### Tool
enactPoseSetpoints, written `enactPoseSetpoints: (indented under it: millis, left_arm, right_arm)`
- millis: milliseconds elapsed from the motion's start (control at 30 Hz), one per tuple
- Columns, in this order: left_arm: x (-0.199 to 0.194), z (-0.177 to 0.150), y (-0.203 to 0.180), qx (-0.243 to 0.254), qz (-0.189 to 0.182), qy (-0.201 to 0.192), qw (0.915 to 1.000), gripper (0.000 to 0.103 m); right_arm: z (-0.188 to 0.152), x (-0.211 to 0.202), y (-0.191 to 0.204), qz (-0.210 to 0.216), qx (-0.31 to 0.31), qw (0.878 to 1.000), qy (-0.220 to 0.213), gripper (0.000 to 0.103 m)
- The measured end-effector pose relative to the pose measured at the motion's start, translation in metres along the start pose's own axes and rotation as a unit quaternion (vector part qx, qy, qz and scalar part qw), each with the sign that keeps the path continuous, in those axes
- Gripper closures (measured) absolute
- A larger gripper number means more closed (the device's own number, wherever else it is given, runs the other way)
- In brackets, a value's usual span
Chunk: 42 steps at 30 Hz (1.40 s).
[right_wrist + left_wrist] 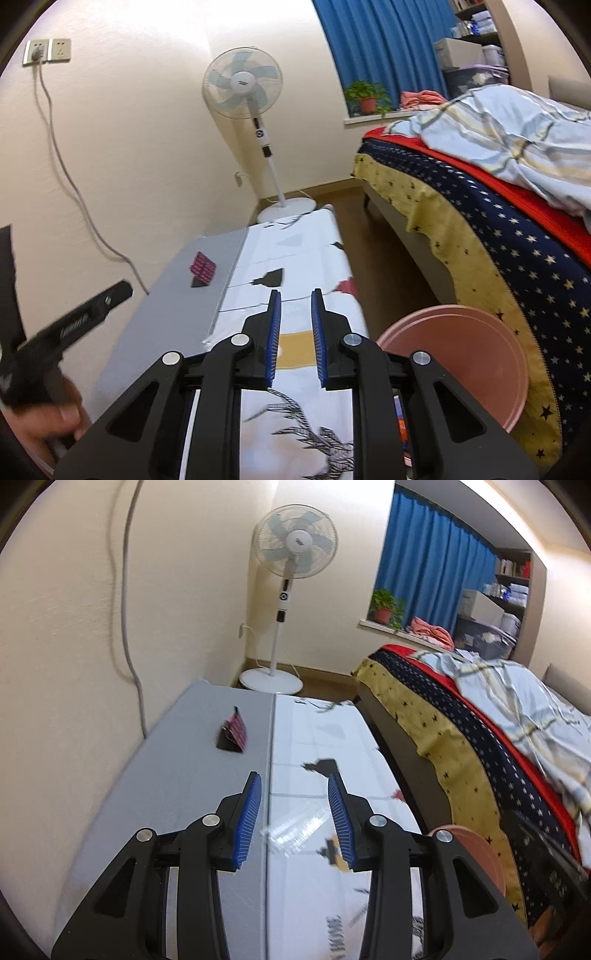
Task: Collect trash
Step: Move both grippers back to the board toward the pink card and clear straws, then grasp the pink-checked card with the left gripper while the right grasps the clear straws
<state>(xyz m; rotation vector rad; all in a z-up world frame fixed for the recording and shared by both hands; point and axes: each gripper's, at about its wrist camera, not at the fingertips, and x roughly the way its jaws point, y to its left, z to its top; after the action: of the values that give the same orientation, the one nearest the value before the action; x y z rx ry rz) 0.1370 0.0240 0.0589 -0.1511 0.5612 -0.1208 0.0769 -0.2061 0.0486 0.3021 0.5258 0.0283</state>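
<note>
A pink and black wrapper (233, 734) lies on the grey half of the table (177, 775), ahead and left of my left gripper (294, 781). It also shows in the right wrist view (202, 272). A clear plastic wrapper (295, 829) lies on the white printed cloth between the left gripper's blue pads. Both jaws stand apart and hold nothing. My right gripper (294, 298) is open above the cloth (303, 258). A pink bin (465, 365) stands right of the table by the bed; its rim shows in the left wrist view (476, 853).
A bed (498, 229) with a star-patterned cover runs along the right. A white standing fan (291, 554) stands in the far corner. A grey cable (74, 177) hangs down the left wall. The left gripper's body (74, 325) shows at left in the right view.
</note>
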Motion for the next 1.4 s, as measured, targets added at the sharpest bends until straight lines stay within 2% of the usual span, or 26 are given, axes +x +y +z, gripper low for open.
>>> enactPoseSetpoints:
  millis: [300, 433, 533, 667, 900, 1033, 1200, 1300, 1400]
  left_arm:
    - [0.052, 0.032, 0.037, 0.023, -0.003, 0.004, 0.9997, 0.065]
    - [0.079, 0.035, 0.054, 0.052, 0.012, 0.005, 0.9986, 0.065]
    - [0.096, 0.032, 0.069, 0.048, 0.013, 0.011, 0.9987, 0.066]
    - [0.115, 0.034, 0.085, 0.026, 0.006, 0.011, 0.9996, 0.065]
    - [0.148, 0.041, 0.091, 0.036, -0.006, 0.008, 0.9993, 0.066]
    - [0.169, 0.042, 0.097, 0.024, -0.017, 0.018, 0.9994, 0.065]
    - [0.194, 0.043, 0.101, 0.007, -0.013, 0.03, 0.9994, 0.065]
    - [0.211, 0.039, 0.103, 0.001, -0.008, 0.046, 0.9989, 0.065]
    - [0.223, 0.036, 0.103, 0.0, -0.009, 0.058, 0.9983, 0.065]
  right_arm:
    - [-0.006, 0.031, 0.036, 0.017, 0.009, 1.0, 0.008, 0.092]
    - [-0.012, 0.058, 0.051, 0.02, 0.017, 0.999, 0.022, 0.09]
    - [-0.016, 0.084, 0.061, 0.021, 0.021, 0.999, 0.035, 0.09]
    - [-0.028, 0.128, 0.069, 0.006, 0.032, 0.997, 0.065, 0.079]
    - [-0.047, 0.187, 0.082, -0.016, 0.031, 0.992, 0.122, 0.07]
    - [-0.053, 0.203, 0.09, -0.021, 0.025, 0.989, 0.145, 0.07]
    - [-0.06, 0.213, 0.095, -0.032, 0.012, 0.985, 0.17, 0.07]
    - [-0.061, 0.216, 0.095, -0.037, 0.009, 0.985, 0.171, 0.075]
    - [-0.061, 0.218, 0.095, -0.038, 0.009, 0.984, 0.174, 0.087]
